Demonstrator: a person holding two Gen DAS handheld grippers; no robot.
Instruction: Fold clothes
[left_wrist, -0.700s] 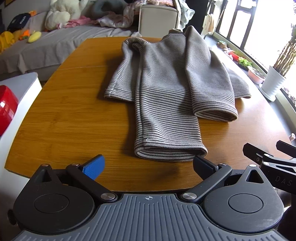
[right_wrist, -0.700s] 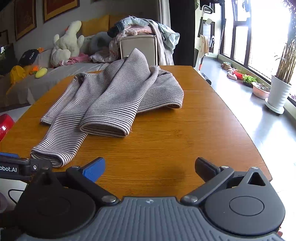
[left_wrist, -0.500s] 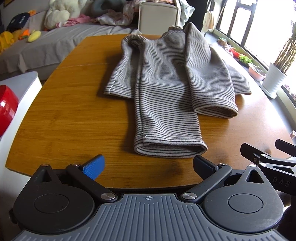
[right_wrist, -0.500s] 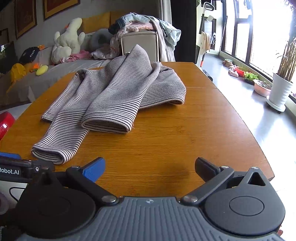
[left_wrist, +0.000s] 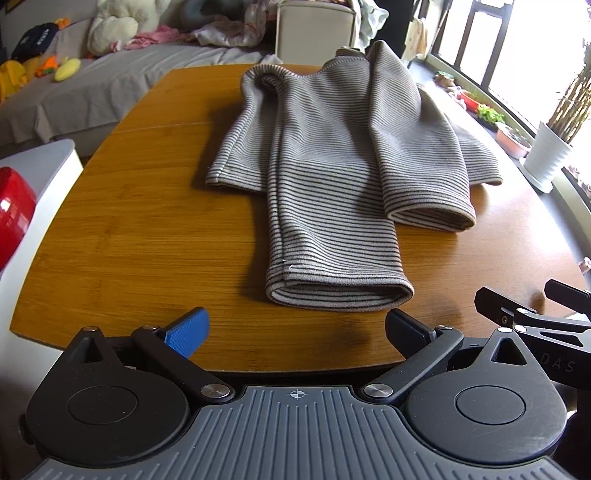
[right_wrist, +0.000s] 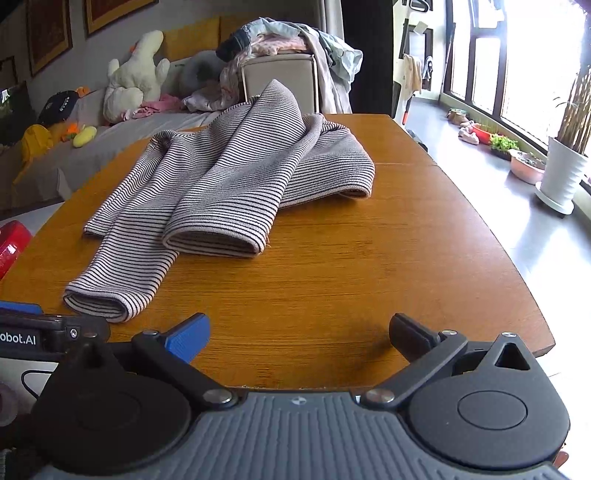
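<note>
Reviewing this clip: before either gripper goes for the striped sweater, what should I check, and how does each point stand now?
1. Left gripper open, nothing between its fingers: ok.
2. Right gripper open and empty: ok.
3. Striped sweater fully on the table: ok.
4. Both sleeves already folded over the body: ok.
5. Near cuff in front of the left gripper, untouched: ok.
6. Sweater lying flat: not ok, its far end bunches up.
</note>
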